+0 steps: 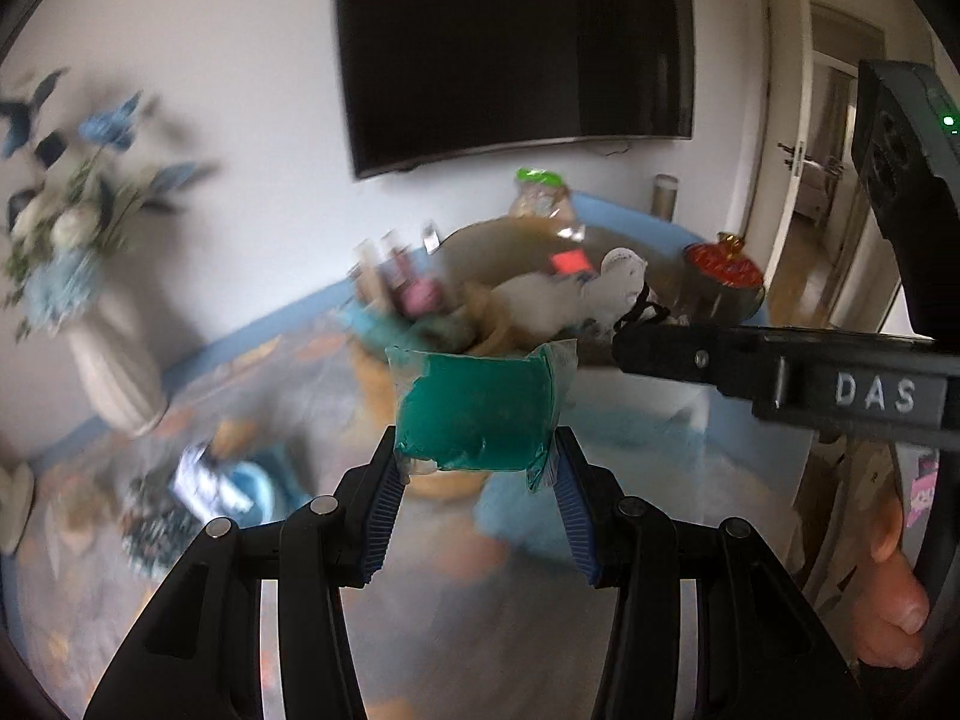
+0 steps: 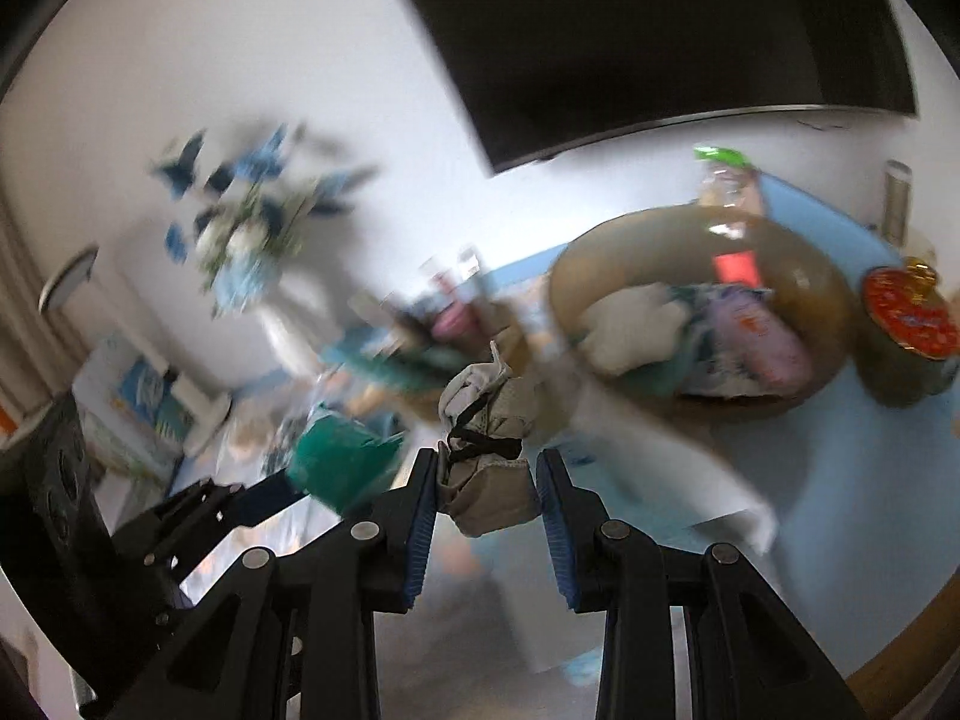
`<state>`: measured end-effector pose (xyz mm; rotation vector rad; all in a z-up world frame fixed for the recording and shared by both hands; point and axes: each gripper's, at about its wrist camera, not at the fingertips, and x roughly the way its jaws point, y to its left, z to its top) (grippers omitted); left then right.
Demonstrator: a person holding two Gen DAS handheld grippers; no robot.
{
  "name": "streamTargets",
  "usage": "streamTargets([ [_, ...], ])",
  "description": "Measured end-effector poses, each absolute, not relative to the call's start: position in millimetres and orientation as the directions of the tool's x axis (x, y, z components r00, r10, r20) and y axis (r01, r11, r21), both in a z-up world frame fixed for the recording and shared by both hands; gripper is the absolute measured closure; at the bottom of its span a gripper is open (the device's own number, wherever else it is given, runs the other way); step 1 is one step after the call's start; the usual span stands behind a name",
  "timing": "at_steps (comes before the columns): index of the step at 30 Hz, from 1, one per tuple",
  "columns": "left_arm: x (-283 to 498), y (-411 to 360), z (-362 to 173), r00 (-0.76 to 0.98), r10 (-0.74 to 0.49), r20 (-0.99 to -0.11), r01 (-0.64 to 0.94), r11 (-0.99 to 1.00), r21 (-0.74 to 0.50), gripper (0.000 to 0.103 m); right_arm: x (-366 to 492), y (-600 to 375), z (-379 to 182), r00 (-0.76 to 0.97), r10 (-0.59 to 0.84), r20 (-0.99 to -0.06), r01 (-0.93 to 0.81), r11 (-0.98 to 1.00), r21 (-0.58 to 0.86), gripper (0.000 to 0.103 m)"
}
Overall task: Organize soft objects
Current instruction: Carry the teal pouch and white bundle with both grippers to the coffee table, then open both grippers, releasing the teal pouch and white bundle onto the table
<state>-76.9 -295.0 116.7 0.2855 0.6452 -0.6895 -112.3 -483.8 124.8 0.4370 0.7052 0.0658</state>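
L gripper (image 1: 477,468): 1 green packet (image 1: 477,414); R gripper (image 2: 486,495): 1 grey bundle (image 2: 492,456).

A teal packet (image 1: 477,414) in clear wrapping, a grey-beige pouch (image 2: 489,480) tied with black cord, a brownish basket (image 2: 822,294), a red-lidded jar (image 1: 723,267), blue and white flowers (image 1: 72,204), a white ribbed vase (image 1: 117,372), a black screen (image 1: 510,42).

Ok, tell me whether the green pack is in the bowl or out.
Out. The green pack is clamped in the left tool, short of the bowl.

Teal pouch (image 1: 480,414) – grey bundle (image 2: 489,480), aloft
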Motion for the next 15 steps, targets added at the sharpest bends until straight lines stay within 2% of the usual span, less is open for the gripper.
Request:
streamTargets([
  [7, -68.4, -346.4, 122.9, 0.568, -0.538, -0.623, 0.704, 0.709, 0.029, 0.058, -105.4, -545.2, 137.9, 0.793, 0.082, -0.604, 0.216, 0.888, 0.405, 0.071],
  [12, -51.6, -382.0, 128.5, 0.534, -0.588, -0.607, 0.717, 0.696, -0.043, 0.058, -86.8, -578.1, 148.4, 0.791, -0.036, -0.611, 0.306, 0.888, 0.344, 0.071],
  [15, -40.8, -399.4, 132.3, 0.54, -0.599, -0.591, 0.707, 0.704, -0.067, 0.058, -71.5, -597.5, 152.6, 0.792, -0.059, -0.608, 0.333, 0.876, 0.348, 0.071],
])
